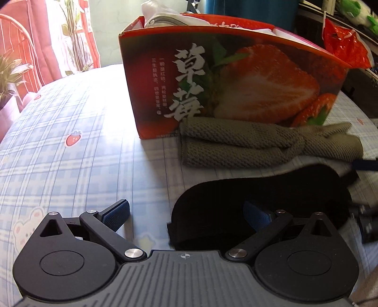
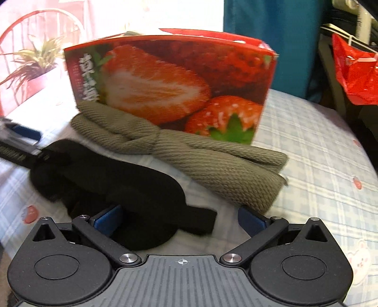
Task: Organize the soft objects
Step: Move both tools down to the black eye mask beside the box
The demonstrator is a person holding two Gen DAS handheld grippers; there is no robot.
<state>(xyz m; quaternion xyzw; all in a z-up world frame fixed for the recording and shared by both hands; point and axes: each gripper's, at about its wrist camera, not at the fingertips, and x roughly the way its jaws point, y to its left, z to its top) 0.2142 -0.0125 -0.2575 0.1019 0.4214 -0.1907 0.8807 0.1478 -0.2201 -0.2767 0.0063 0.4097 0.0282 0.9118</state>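
A black sleep mask (image 1: pixel 271 200) lies on the plaid bed sheet (image 1: pixel 70 141), in front of an olive knitted cloth (image 1: pixel 248 146). The cloth rests against a strawberry-printed cardboard box (image 1: pixel 236 78) that holds white fabric (image 1: pixel 165 14). My left gripper (image 1: pixel 186 213) is open, its right finger over the mask's left end. In the right wrist view the mask (image 2: pixel 106 179) and its strap (image 2: pixel 198 219) lie between the open fingers of my right gripper (image 2: pixel 179 222). The olive cloth (image 2: pixel 212 160) lies just beyond, against the box (image 2: pixel 170 82).
A red plastic bag (image 2: pixel 354 75) hangs at the right, beside a blue object (image 2: pixel 271 47) and dark shelving. A potted plant (image 1: pixel 9 75) and red curtains stand beyond the bed's left edge. Open sheet (image 2: pixel 319 141) stretches right of the box.
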